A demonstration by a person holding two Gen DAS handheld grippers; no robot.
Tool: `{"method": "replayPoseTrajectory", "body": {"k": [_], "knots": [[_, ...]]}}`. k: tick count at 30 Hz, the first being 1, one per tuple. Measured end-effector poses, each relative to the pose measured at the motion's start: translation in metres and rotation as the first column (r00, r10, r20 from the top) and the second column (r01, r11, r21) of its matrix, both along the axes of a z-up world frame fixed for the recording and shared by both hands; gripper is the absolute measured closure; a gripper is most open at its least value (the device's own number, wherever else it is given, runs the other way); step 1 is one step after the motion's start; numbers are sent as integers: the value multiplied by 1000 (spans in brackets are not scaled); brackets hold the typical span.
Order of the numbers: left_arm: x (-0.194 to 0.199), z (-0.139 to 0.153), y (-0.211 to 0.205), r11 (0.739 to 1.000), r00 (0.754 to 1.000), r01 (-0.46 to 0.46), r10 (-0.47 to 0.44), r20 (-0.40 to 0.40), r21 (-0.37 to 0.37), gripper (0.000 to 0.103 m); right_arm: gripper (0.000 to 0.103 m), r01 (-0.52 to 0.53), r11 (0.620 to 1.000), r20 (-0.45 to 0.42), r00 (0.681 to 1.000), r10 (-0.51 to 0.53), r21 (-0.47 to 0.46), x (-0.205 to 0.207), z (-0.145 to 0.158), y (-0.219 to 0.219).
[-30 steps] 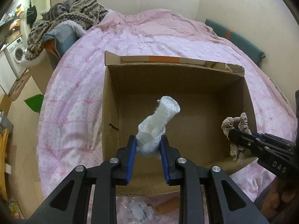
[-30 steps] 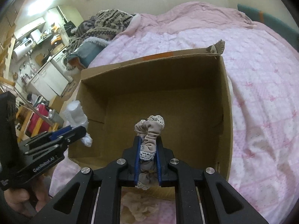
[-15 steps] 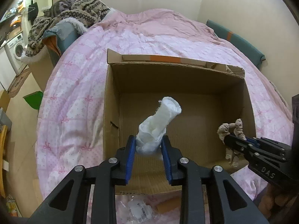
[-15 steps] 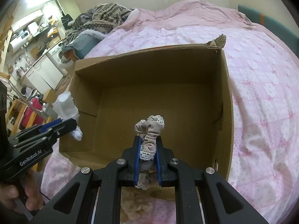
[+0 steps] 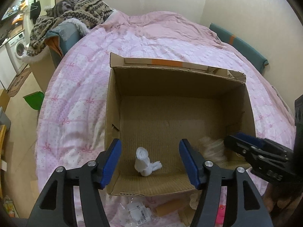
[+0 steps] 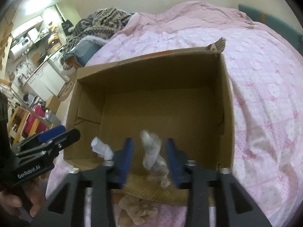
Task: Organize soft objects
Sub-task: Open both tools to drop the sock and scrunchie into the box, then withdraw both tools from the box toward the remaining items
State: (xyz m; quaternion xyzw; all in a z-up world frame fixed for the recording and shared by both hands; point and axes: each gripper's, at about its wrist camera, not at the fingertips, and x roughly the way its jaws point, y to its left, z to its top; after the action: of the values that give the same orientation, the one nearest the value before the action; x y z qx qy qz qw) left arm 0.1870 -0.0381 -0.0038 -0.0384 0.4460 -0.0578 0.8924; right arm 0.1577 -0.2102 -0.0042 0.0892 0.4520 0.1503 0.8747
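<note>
Cardboard box (image 5: 189, 87) sits open on the pink bed (image 5: 79, 87), and both rolls, clamped a moment ago, now lie on its floor by the near wall. White roll (image 5: 144, 163) points toward the box's far-left corner; beige lace roll (image 6: 153, 155), blurred, looks roughly upright. Left hand-held gripper (image 5: 150, 161) and right hand-held gripper (image 6: 149, 159) gape wide, holding nothing, so this pair seems stowed.
</note>
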Motion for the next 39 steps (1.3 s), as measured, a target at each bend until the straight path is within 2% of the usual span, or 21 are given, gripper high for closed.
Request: {"method": "replayPoseTrajectory", "body": {"k": [1, 2, 5, 14, 22, 34, 39], "knots": [[-1, 1, 0, 1000, 1000, 0, 0, 3, -2, 43, 28, 13, 1000, 17, 1000, -13, 5, -1, 3, -2], [-1, 1, 0, 1000, 1000, 1, -1, 6, -2, 43, 27, 27, 1000, 39, 999, -27, 6, -3, 6, -3], [-2, 2, 0, 1000, 1000, 3, -3, 18, 3, 43, 27, 41, 999, 64, 997, -41, 1, -4, 11, -6], [-9, 5, 1, 1000, 1000, -17, 17, 19, 23, 43, 27, 75, 996, 50, 996, -78, 42, -5, 14, -15], [-23, 14, 13, 998, 998, -63, 62, 24, 19, 43, 27, 81, 996, 55, 995, -82, 23, -11, 17, -13], [-55, 21, 31, 992, 992, -127, 127, 16, 12, 42, 27, 69, 997, 90, 994, -67, -22, -43, 32, -13], [-71, 20, 34, 991, 991, -132, 131, 13, 30, 42, 27, 72, 997, 76, 995, -70, -16, -60, 32, -15]]}}
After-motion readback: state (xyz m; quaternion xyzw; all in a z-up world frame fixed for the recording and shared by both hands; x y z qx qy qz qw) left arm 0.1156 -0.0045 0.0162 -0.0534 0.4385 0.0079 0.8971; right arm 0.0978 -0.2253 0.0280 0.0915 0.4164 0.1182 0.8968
